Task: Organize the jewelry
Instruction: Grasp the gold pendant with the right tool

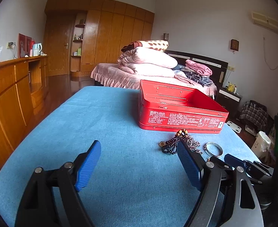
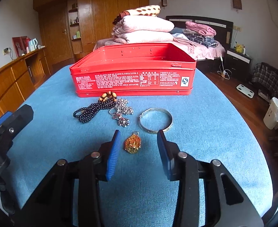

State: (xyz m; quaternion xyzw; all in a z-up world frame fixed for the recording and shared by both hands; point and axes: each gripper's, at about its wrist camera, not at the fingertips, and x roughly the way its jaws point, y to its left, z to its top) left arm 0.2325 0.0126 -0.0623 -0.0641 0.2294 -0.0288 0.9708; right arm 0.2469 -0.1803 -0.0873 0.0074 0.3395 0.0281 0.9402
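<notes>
Right wrist view: gold pendant [image 2: 132, 144] lies on the blue tabletop [image 2: 205, 132] between the right gripper [image 2: 138, 139] pads – jaws apart, gripping nothing, pendant's loop end pointing toward the red tin [image 2: 133, 79]. Gripper tilts down at it. Silver bangle [image 2: 155, 120] and dark bead string [image 2: 93, 110] sit just beyond. Left gripper [image 1: 139, 147] hangs wide open over bare cloth – lots of room on its left.
</notes>
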